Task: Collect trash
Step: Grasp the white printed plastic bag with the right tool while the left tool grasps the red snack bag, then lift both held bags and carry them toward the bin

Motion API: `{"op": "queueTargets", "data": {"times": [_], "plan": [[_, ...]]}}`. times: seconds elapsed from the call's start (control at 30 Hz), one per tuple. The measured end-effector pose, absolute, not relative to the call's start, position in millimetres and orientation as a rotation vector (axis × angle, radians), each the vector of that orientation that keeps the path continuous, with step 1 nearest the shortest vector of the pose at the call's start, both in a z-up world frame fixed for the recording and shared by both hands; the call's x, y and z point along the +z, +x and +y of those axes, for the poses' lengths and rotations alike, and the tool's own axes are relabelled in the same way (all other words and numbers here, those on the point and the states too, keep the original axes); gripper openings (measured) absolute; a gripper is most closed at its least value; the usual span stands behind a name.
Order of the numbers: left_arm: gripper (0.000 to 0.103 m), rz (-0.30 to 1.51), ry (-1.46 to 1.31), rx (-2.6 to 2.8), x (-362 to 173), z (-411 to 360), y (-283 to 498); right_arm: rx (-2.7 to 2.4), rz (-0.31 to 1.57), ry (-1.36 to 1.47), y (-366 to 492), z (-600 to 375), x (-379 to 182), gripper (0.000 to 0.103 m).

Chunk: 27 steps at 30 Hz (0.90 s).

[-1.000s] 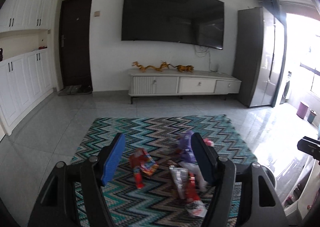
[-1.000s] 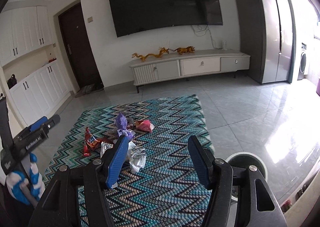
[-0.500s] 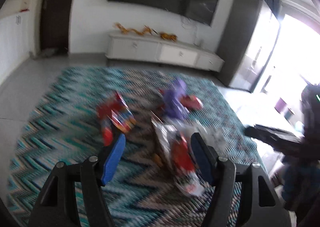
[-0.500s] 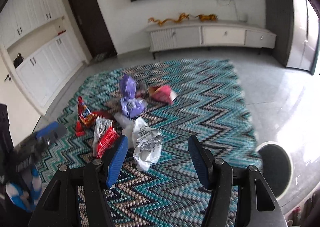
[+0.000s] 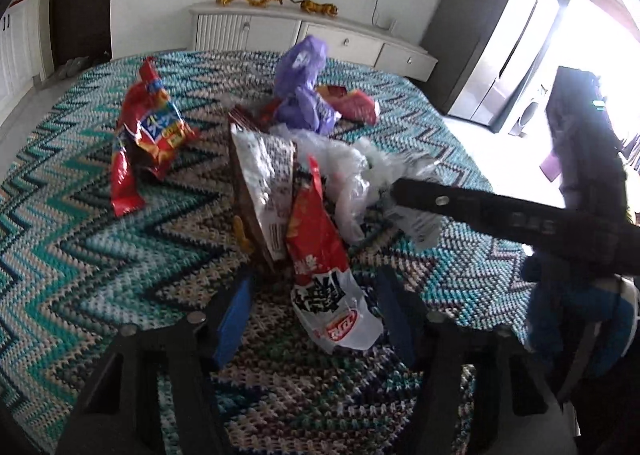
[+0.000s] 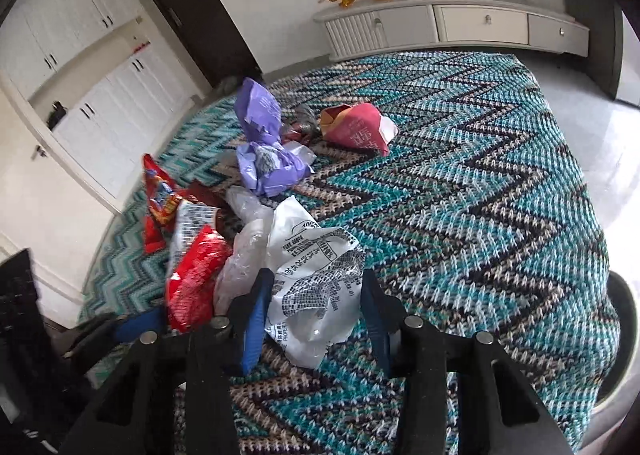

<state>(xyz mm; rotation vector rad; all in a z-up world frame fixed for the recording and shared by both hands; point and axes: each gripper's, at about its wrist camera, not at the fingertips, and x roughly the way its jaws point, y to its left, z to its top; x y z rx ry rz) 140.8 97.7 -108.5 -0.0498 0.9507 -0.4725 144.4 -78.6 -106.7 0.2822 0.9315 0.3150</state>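
Observation:
Trash lies heaped on a zigzag rug (image 5: 80, 255). My left gripper (image 5: 316, 311) hovers low over a red-and-white snack wrapper (image 5: 328, 283). The wrapper lies between the closing jaws, and the pads stand apart from it. My right gripper (image 6: 316, 311) straddles a white plastic bag with black print (image 6: 316, 275). Its jaws are closing and the pads are nearly at the bag's sides. One of the right gripper's fingers (image 5: 440, 201) crosses the left wrist view to that bag. A silver wrapper (image 5: 264, 175), a red chip bag (image 5: 148, 127) and a purple wrapper (image 5: 300, 95) lie further off.
A pink-red wrapper (image 6: 356, 127) lies behind the purple wrapper (image 6: 260, 143). A round dark bin (image 6: 624, 335) stands off the rug's right edge. A white TV cabinet (image 6: 460, 23) lines the far wall, with white cupboards (image 6: 100, 115) on the left.
Both grippers have sunk and tipped down toward the trash pile, which now fills the views. Both pairs of jaws have narrowed, the right more than the left.

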Motion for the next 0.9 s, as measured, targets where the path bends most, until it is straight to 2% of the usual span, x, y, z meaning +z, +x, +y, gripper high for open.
{"op": "queueTargets", "data": {"times": [0.33, 0.9], "plan": [[0.023, 0.956, -0.049, -0.459, -108.8, 93.7, 129.4, 0.283, 0.848, 0.347, 89.5, -120.0, -84.2, 0.037], [0.022, 0.877, -0.02, -0.526, -65.1, 85.5, 62.3, 0.216, 0.726, 0.387, -5.8, -157.1, -42.5, 0.037]]}}
